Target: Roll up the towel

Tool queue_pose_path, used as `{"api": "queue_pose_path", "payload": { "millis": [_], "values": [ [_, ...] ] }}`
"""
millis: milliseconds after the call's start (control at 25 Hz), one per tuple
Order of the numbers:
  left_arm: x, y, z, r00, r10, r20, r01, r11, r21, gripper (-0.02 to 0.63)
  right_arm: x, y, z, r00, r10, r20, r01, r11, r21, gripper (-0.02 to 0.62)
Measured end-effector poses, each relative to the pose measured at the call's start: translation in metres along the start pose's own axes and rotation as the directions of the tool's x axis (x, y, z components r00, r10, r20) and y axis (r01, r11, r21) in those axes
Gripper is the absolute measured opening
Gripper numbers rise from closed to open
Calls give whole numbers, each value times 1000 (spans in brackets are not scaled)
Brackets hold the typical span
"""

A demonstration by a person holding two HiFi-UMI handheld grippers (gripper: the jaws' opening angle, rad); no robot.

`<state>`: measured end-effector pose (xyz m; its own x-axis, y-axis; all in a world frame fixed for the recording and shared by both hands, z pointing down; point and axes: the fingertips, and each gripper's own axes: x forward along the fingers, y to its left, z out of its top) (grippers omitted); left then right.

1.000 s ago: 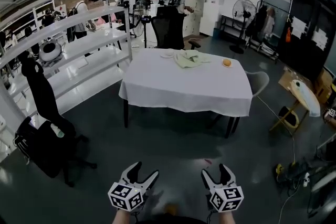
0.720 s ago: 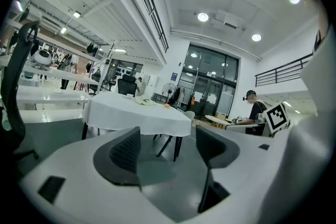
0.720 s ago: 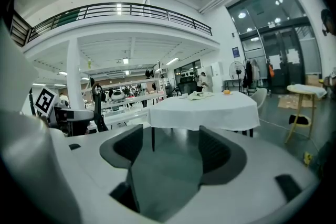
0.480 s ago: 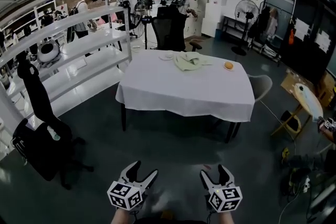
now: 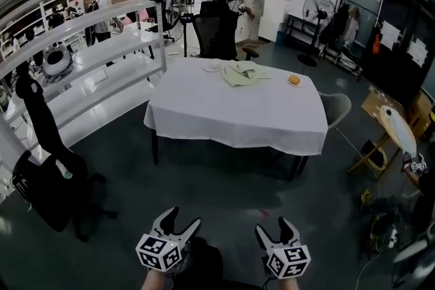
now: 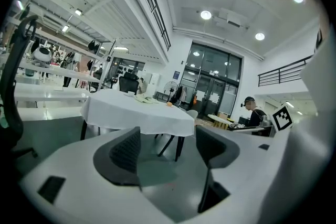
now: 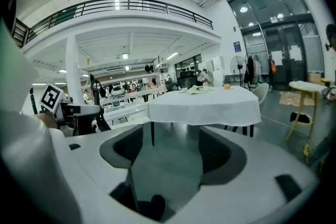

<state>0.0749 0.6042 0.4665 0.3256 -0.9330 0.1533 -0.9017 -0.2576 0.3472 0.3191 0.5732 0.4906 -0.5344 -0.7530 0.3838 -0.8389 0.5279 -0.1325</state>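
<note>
A crumpled pale green towel (image 5: 243, 73) lies at the far side of a table with a white cloth (image 5: 238, 109), several steps ahead of me. It also shows small on the table in the right gripper view, towel (image 7: 201, 88). My left gripper (image 5: 182, 223) and right gripper (image 5: 270, 228) hang low at the bottom of the head view, over the dark floor and far from the table. Both stand open with nothing between their fingers.
An orange fruit (image 5: 293, 80) and a white dish (image 5: 213, 66) sit near the towel. A black office chair (image 5: 217, 30) stands behind the table, white shelving (image 5: 88, 71) runs along the left, another black chair (image 5: 47, 166) at near left. Cables and boxes (image 5: 387, 227) crowd the right.
The view has moved a little forward toward the table and both grippers have sunk slightly in the frame. Both stay open.
</note>
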Motion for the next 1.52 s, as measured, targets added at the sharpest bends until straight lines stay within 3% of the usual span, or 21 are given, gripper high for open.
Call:
{"api": "queue_pose_path", "payload": {
  "millis": [480, 1120, 1520],
  "values": [
    [41, 6, 6, 999, -31, -27, 31, 999, 7, 345, 32, -16, 9, 1000, -6, 1, 6, 999, 40, 331],
    [170, 56, 92, 998, -68, 12, 67, 997, 35, 345, 156, -54, 110, 999, 10, 49, -11, 1000, 20, 331],
    [232, 80, 124, 996, -89, -2, 89, 995, 45, 345, 209, -82, 149, 999, -14, 51, 13, 1000, 28, 331]
  ]
}}
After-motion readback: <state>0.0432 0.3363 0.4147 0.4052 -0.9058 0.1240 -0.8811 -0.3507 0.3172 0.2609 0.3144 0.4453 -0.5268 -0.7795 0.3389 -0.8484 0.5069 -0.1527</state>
